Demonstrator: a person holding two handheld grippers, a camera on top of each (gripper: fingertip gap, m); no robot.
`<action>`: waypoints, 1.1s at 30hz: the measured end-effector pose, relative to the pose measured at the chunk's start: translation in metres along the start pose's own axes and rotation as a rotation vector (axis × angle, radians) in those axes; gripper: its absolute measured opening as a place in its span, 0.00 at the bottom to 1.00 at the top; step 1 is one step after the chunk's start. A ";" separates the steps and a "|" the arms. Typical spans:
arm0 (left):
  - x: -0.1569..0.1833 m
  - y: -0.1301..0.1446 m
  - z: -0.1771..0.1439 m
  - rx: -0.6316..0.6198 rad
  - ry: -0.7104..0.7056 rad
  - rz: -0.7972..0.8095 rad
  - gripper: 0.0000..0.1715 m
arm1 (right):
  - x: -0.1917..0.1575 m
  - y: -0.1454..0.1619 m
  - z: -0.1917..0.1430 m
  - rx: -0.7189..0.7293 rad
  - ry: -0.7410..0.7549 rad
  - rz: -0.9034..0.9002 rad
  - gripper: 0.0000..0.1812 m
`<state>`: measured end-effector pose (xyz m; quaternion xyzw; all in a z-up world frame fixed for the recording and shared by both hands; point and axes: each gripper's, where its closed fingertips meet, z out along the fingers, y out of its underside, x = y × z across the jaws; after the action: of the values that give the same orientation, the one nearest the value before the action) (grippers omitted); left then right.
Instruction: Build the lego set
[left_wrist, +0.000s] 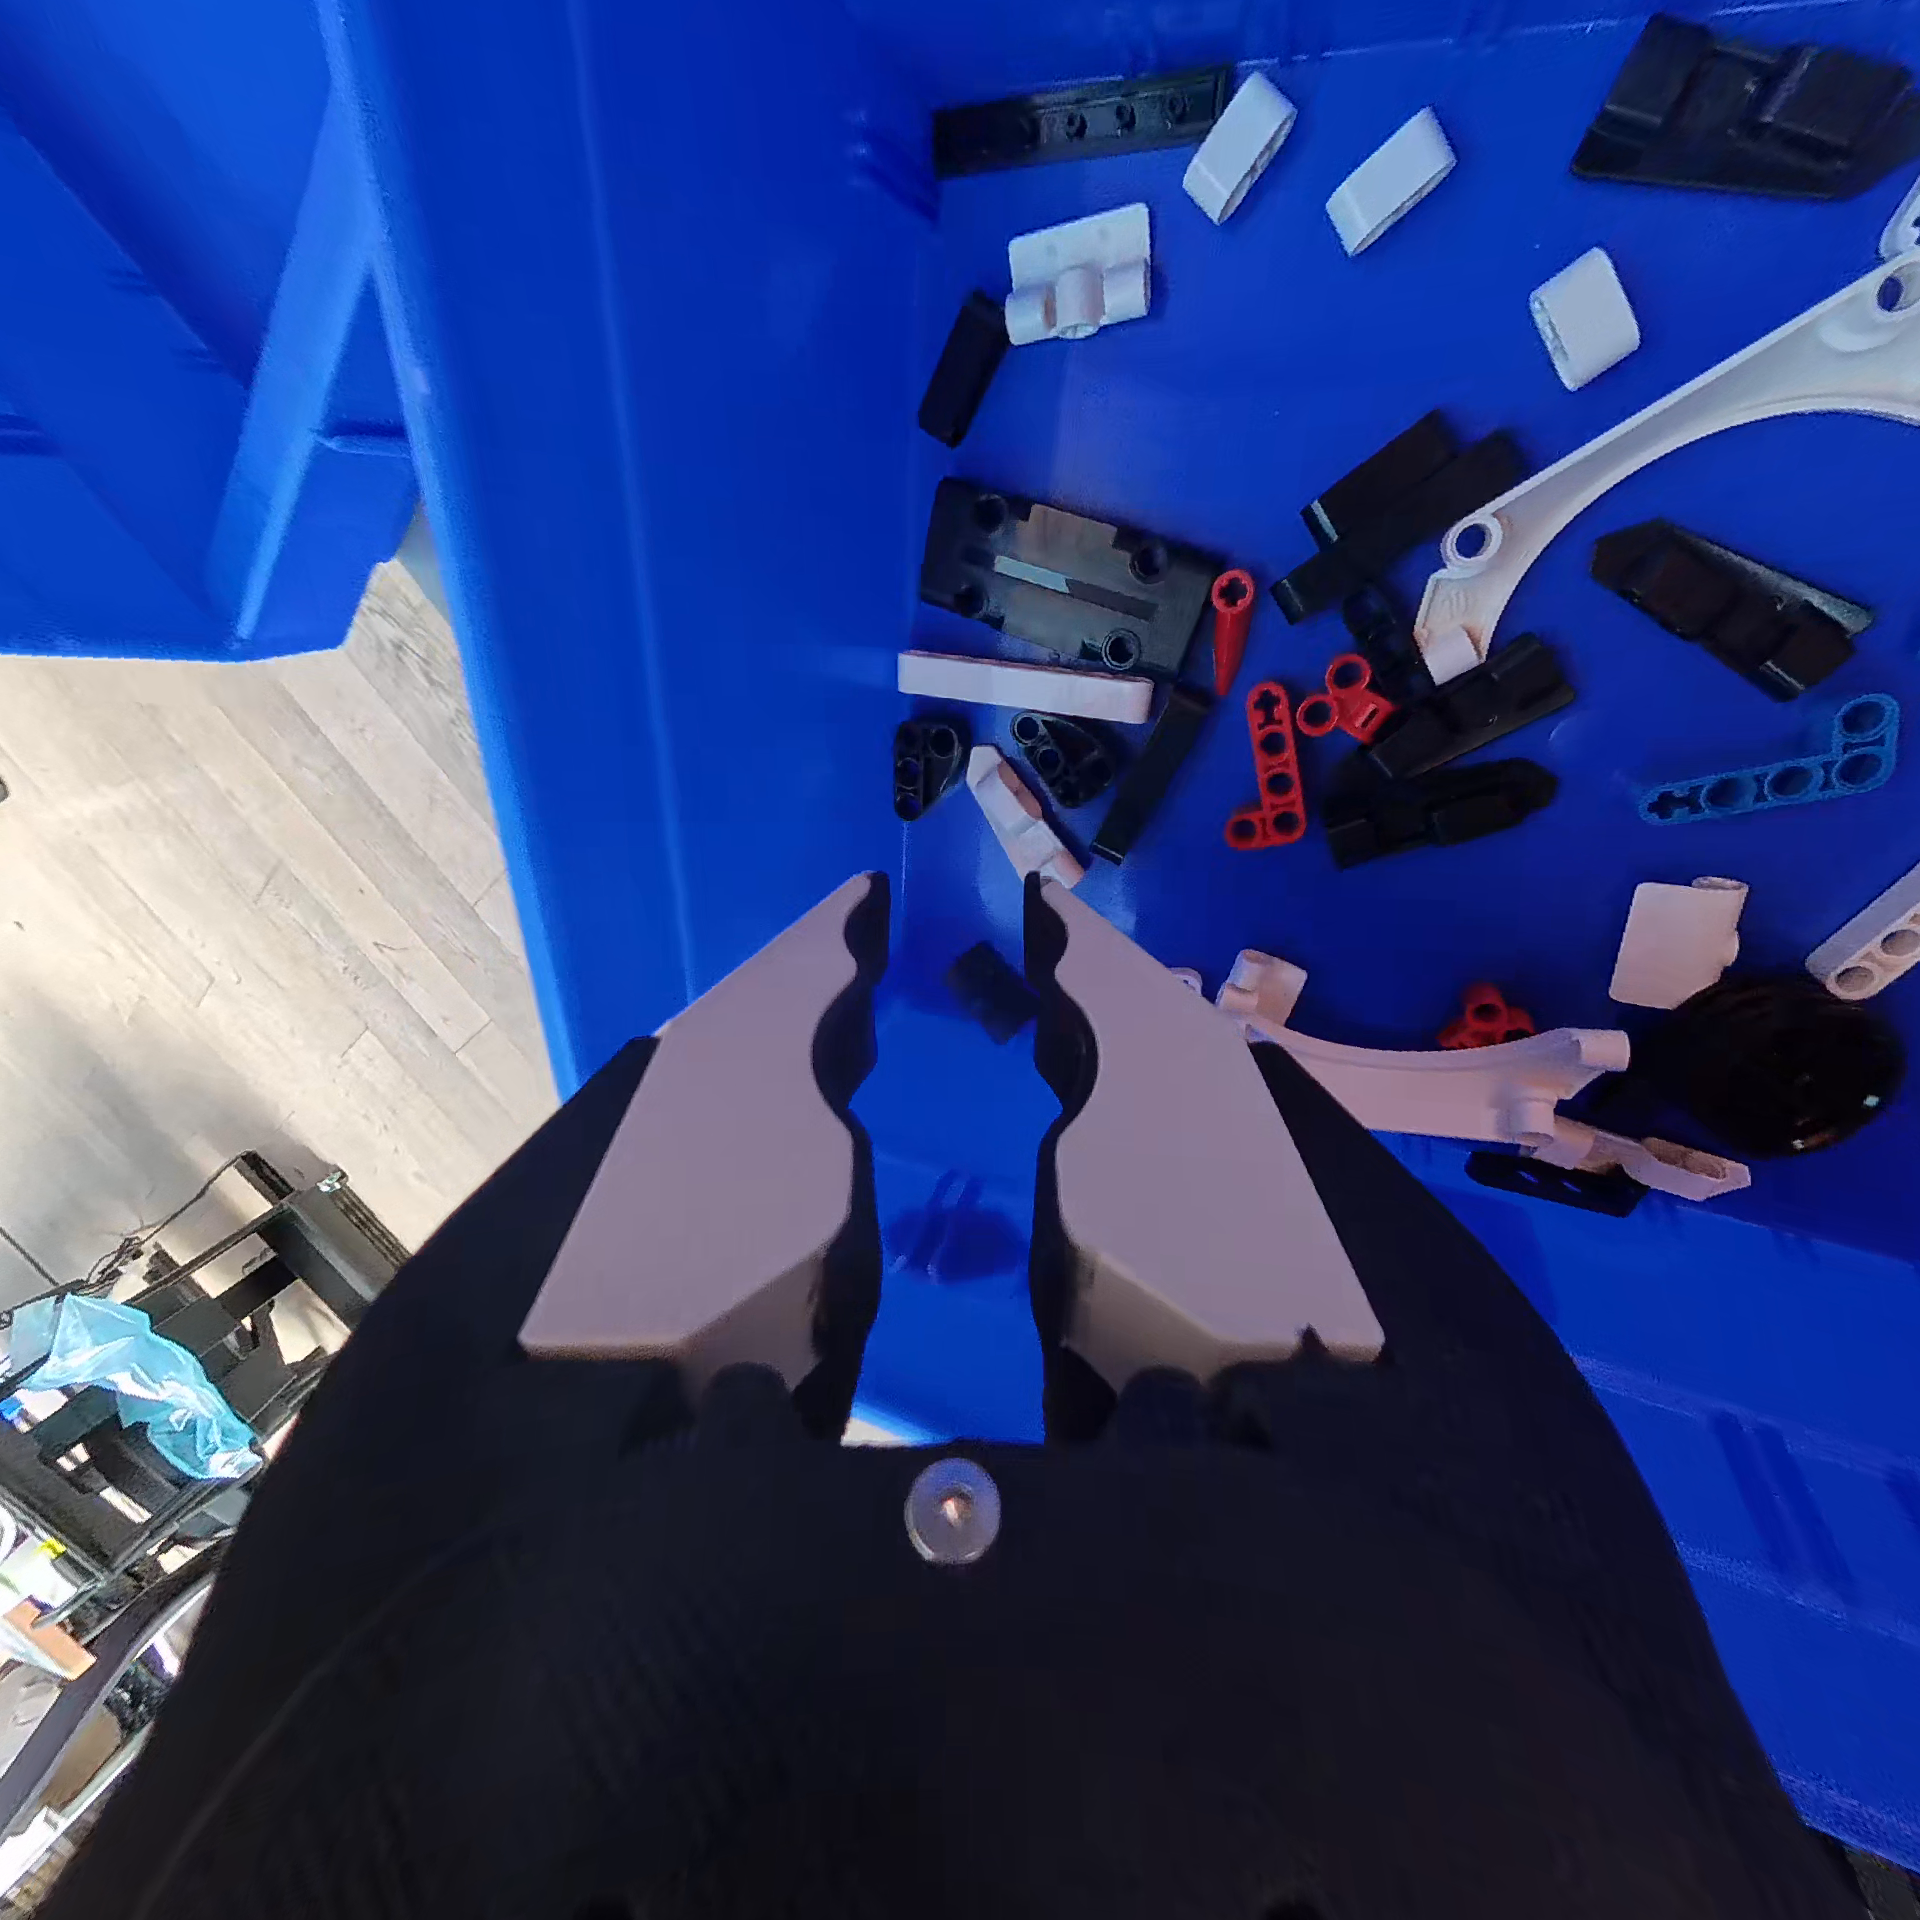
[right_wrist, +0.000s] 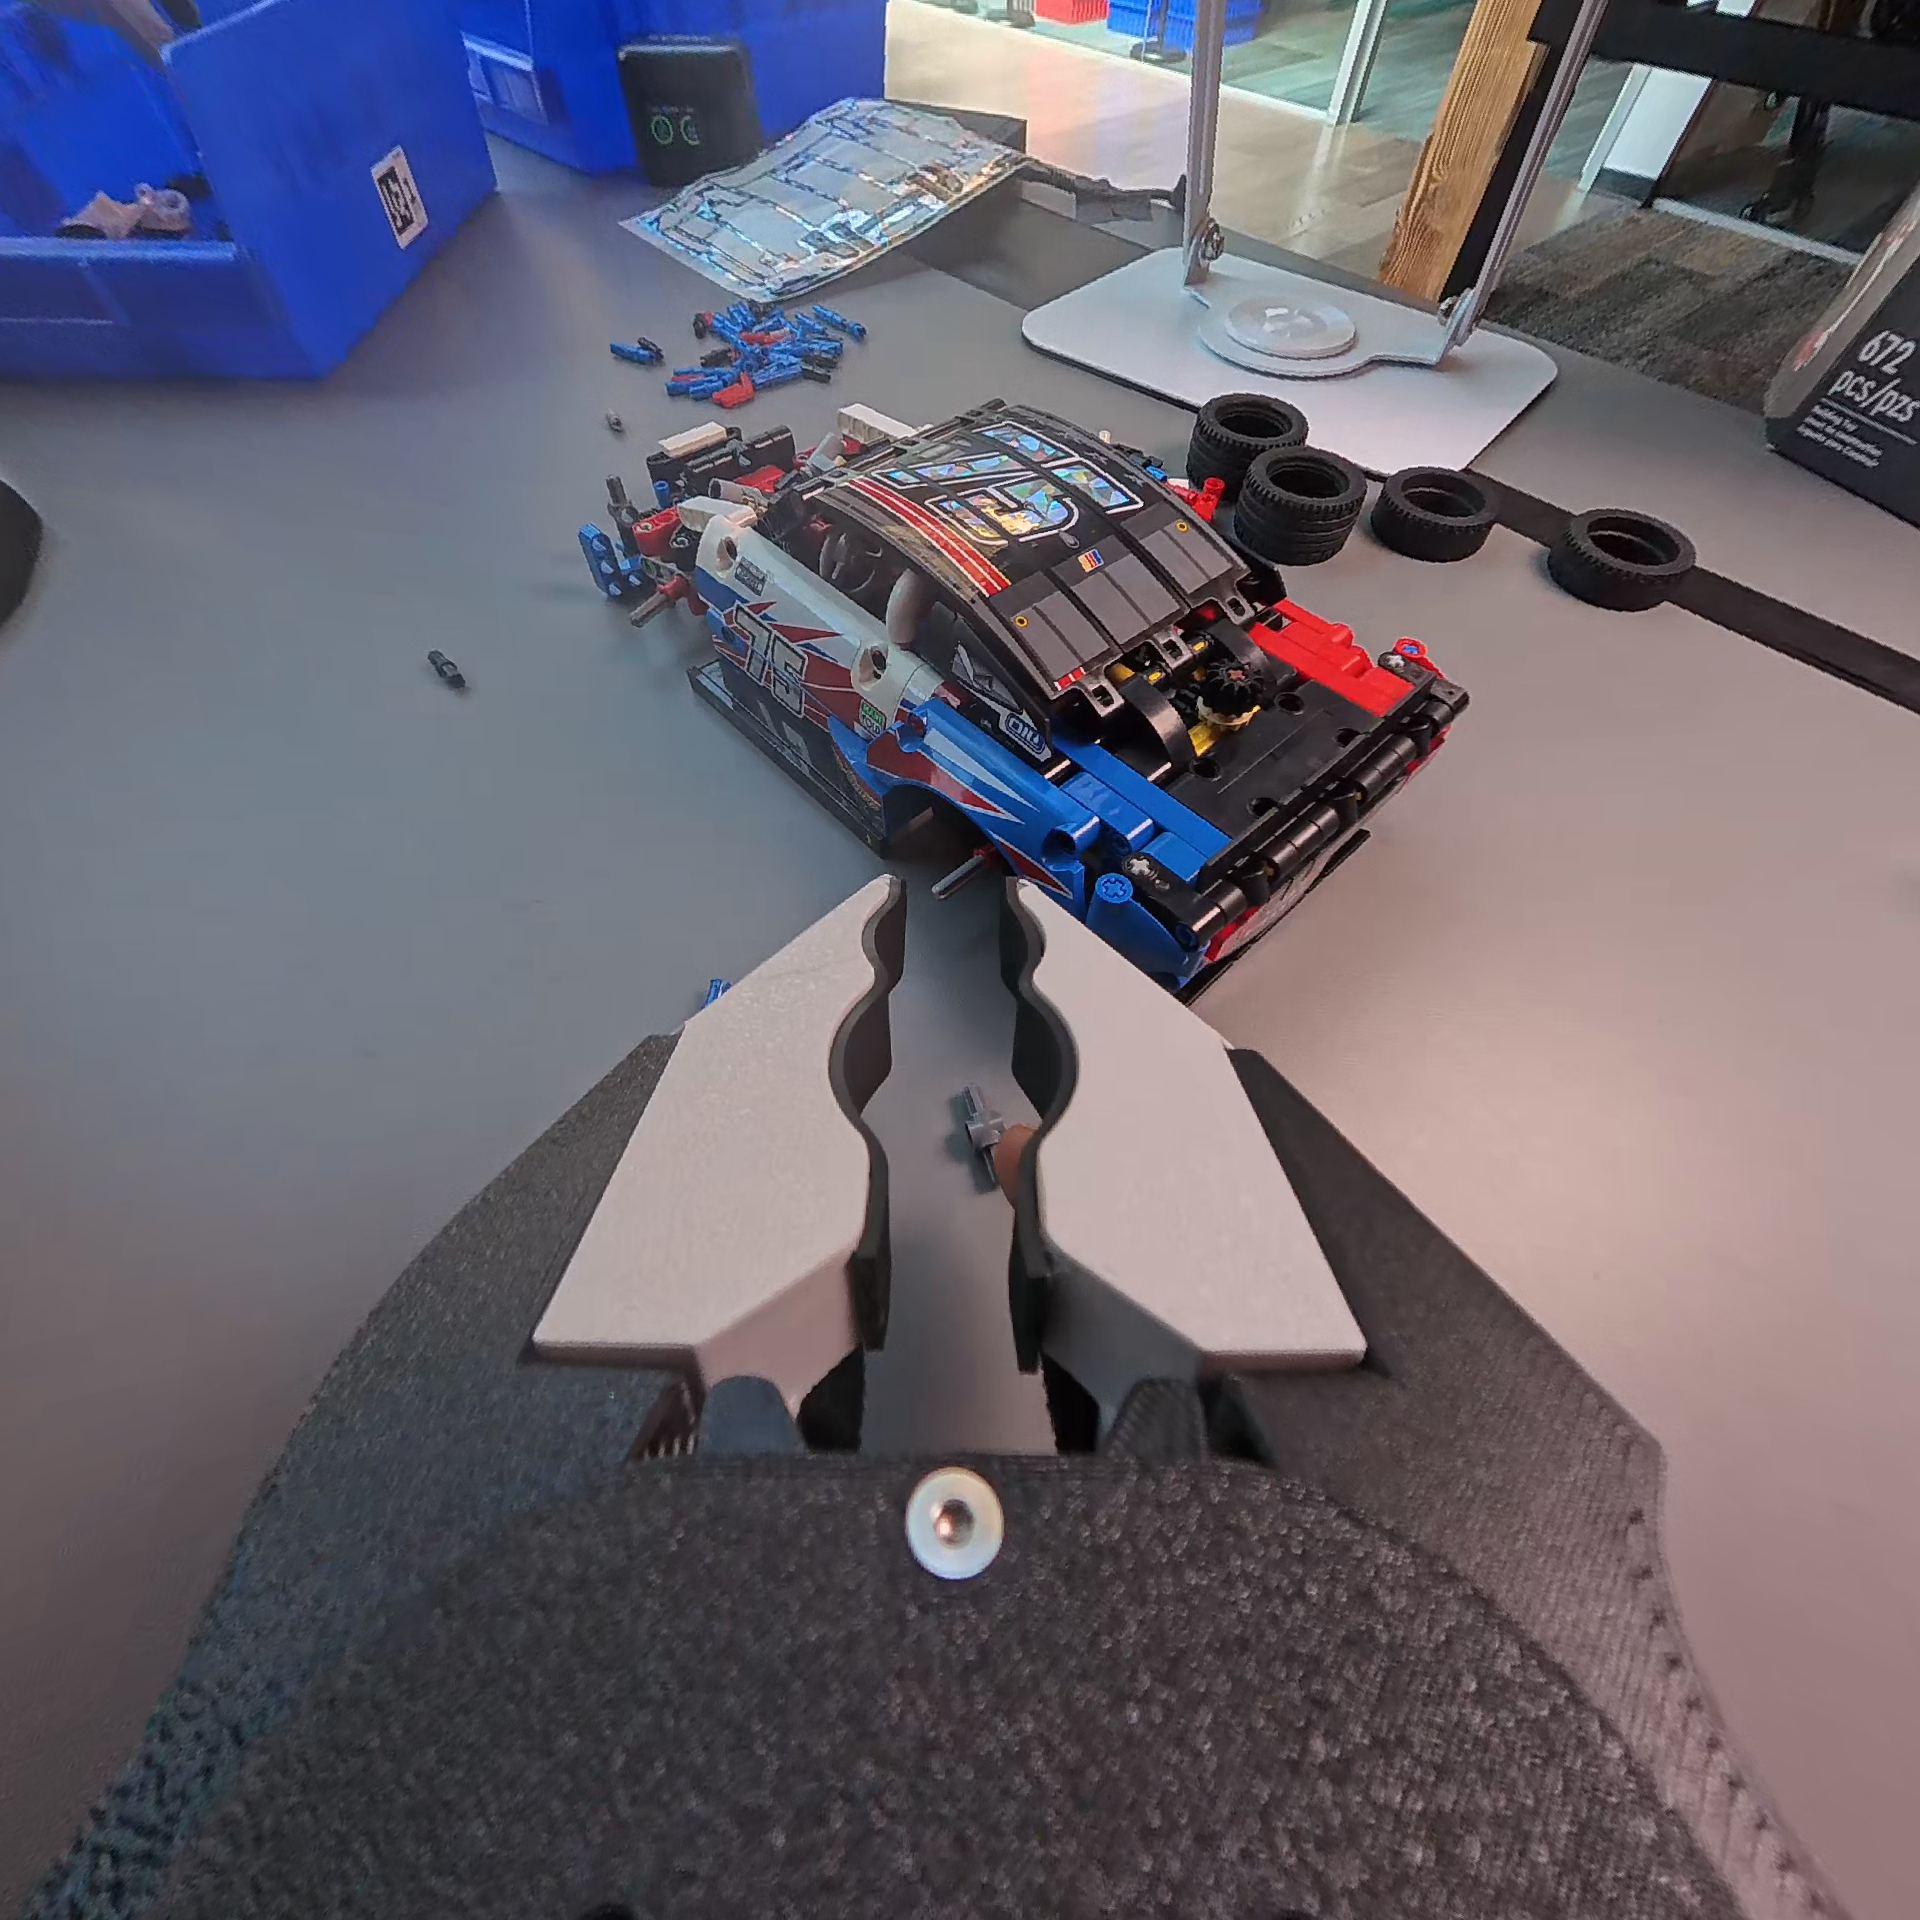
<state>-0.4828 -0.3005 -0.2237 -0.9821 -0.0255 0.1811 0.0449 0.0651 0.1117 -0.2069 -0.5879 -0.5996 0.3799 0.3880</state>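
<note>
Your left gripper (left_wrist: 956, 894) hangs inside the blue bin (left_wrist: 727, 416), jaws parted by a moderate gap, nothing between them; a small black piece (left_wrist: 987, 987) lies on the bin floor below the tips, among loose black, white and red parts. Your right gripper (right_wrist: 954, 899) sits over the grey table (right_wrist: 312, 935), jaws likewise apart and empty, with a small grey pin (right_wrist: 977, 1127) beneath. The part-built car (right_wrist: 1039, 665) stands just ahead; four tyres (right_wrist: 1299, 499) lie beyond it. Possibly the axle stub (right_wrist: 951, 883) nearly meets the tips; the view is unclear.
</note>
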 end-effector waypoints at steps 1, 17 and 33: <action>0.002 0.001 0.004 -0.016 0.024 0.004 0.15 | 0.000 0.000 0.000 0.001 0.000 0.001 0.08; 0.071 0.028 -0.002 -0.275 0.468 0.093 0.32 | 0.001 0.003 0.002 -0.009 -0.004 0.011 0.08; 0.063 0.003 -0.003 -0.206 0.320 0.222 0.13 | 0.003 0.002 -0.002 0.003 0.006 0.006 0.08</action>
<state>-0.4229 -0.2995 -0.2433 -0.9945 0.0719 0.0231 -0.0724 0.0674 0.1151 -0.2078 -0.5906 -0.5959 0.3800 0.3894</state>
